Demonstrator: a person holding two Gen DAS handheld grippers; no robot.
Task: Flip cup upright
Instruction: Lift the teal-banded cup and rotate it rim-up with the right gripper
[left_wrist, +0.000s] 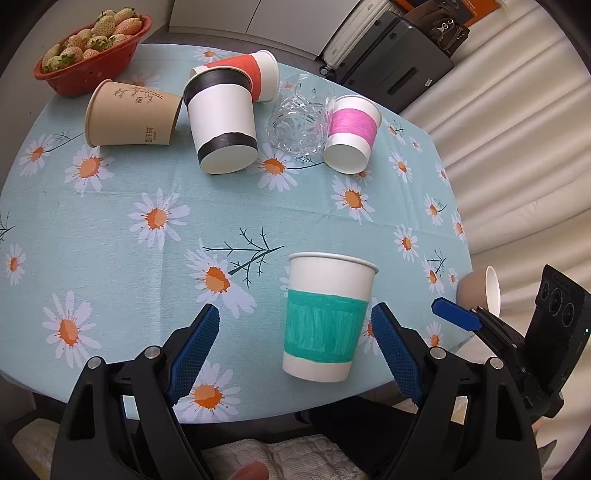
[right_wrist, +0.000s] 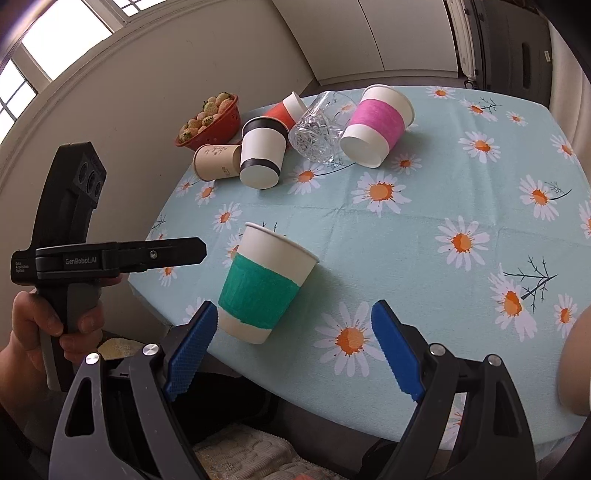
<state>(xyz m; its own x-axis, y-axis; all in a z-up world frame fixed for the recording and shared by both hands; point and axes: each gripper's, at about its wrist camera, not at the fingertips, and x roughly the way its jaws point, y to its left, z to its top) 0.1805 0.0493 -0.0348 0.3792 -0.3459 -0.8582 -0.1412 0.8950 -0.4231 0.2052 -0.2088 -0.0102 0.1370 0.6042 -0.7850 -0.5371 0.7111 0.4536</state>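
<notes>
Daylit window (right_wrist: 55, 44), cream wall (right_wrist: 155, 74)

The green-banded cup (left_wrist: 327, 317) stands upright near the table's (left_wrist: 122, 254) front edge, between the left gripper's (left_wrist: 295, 325) spread blue fingers, touching neither. Far back, the black-banded cup (left_wrist: 223, 123), brown cup (left_wrist: 129, 115), pink-banded cup (left_wrist: 351, 134) and glass (left_wrist: 297, 120) lie tipped, beside a strawberry bowl (left_wrist: 92, 51).

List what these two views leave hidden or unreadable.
- Orange-banded cup: both views, mostly behind the black-banded cup.
- Print on the brown cup: too small to read, both views.
- Beige bowl: left view only, partly behind the right tool.
- Green-banded cup: inside unseen.
</notes>
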